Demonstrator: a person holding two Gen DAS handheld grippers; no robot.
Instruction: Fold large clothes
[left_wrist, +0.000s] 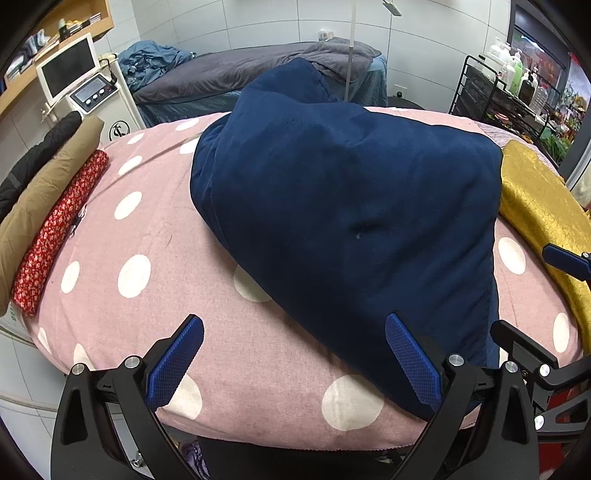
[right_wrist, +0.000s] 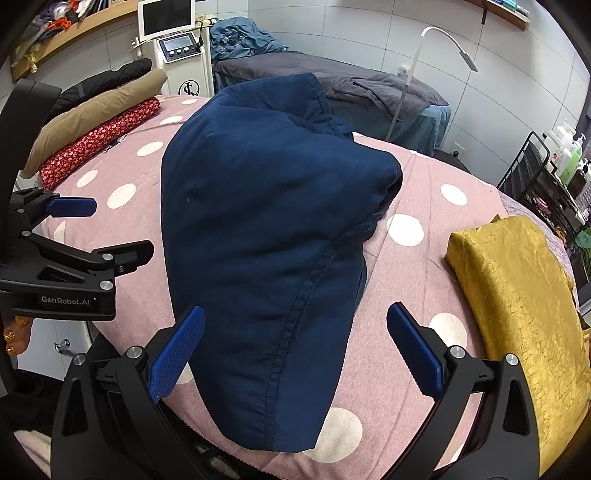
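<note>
While the left gripper (left_wrist: 293, 363) sat wide open, holding nothing, the folded navy garment (left_wrist: 347, 221) lay on the polka-dot cover (left_wrist: 122, 236), long axis running from near right to far left. From the right wrist, right gripper (right_wrist: 295, 352) was also spread wide, straddling the garment's near hemmed end; mustard cloth (right_wrist: 517, 306) lay well apart, right.

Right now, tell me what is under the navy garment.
The navy garment lies on the pink dotted cover; white dots show at its edges. Anything beneath its middle is hidden.
</note>
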